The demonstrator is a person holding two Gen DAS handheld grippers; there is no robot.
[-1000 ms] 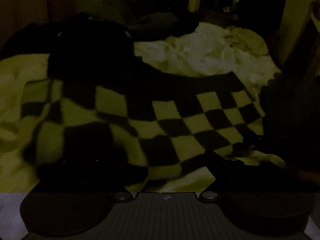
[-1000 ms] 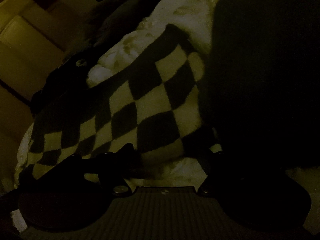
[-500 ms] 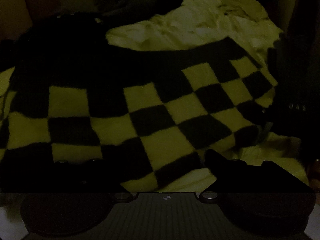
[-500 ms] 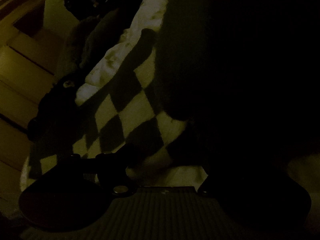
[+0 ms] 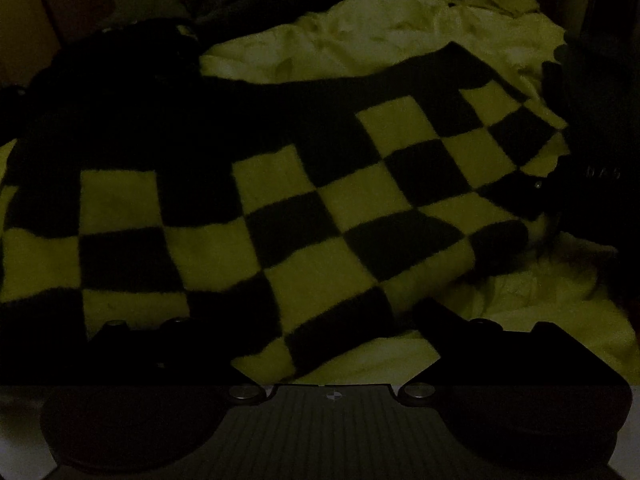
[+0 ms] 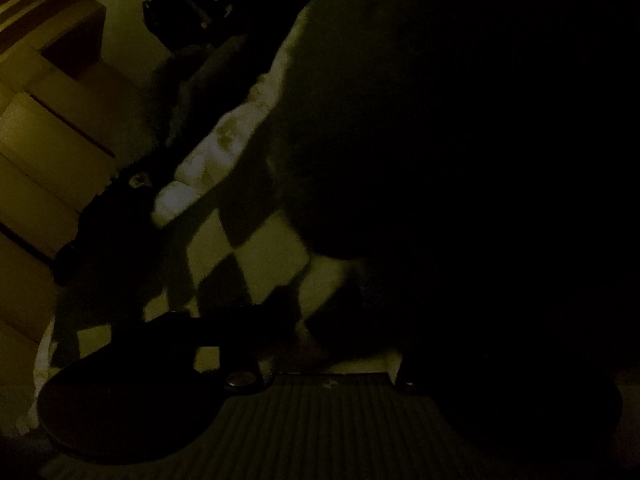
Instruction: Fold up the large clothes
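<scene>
A large black-and-pale checkered garment (image 5: 304, 216) lies spread over a pale bed cover (image 5: 360, 44) in very dim light. In the left wrist view my left gripper (image 5: 332, 344) sits at its near edge, jaws apart, with the hem lying between the two dark fingers (image 5: 472, 332). In the right wrist view the checkered garment (image 6: 256, 252) runs up from my right gripper (image 6: 332, 340); a corner of it lies between the fingers, and the right finger is lost in black shadow, so whether it grips cannot be told.
A dark heap of clothes (image 5: 132, 64) lies at the far left of the bed. A dark mass (image 6: 460, 140) fills the right half of the right wrist view. Pale wooden furniture (image 6: 52, 128) stands at the left there.
The left camera has come closer and lower over the checkered garment, which now fills more of its view. In the right wrist view the dark mass has spread left, covering more of the garment.
</scene>
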